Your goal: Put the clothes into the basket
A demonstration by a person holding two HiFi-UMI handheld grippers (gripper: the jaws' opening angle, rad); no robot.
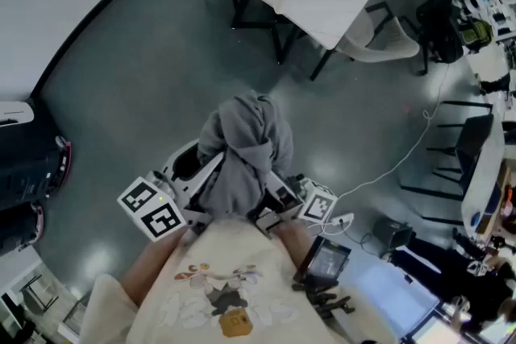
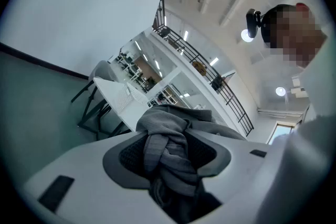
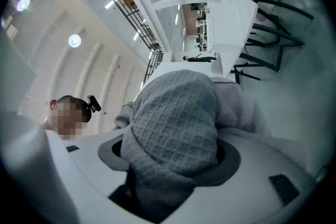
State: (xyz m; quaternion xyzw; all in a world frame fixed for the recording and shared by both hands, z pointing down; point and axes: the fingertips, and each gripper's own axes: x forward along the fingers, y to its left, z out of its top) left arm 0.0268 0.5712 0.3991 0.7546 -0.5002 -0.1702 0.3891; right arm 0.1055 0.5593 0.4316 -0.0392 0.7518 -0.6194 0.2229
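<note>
My left gripper point(image 2: 169, 165) has its jaws closed on a thick bunch of the grey garment point(image 2: 167, 136). The folded cloth fills the space between them, so they stand rather wide. My right gripper point(image 3: 173, 165) holds the same garment in the same way, with its jaws pressed on a rounded fold that has a waffle pattern. In the head view both grippers are close together, just in front of my white printed shirt point(image 1: 218, 294). The garment rises between them as a heap, lifted above the grey floor point(image 1: 145, 76). Further ahead, well apart from my hands, there is a white table point(image 1: 314, 12) with a white chair point(image 1: 379, 40) beside it. A white cable point(image 1: 407, 153) lies on the floor at my right
</note>
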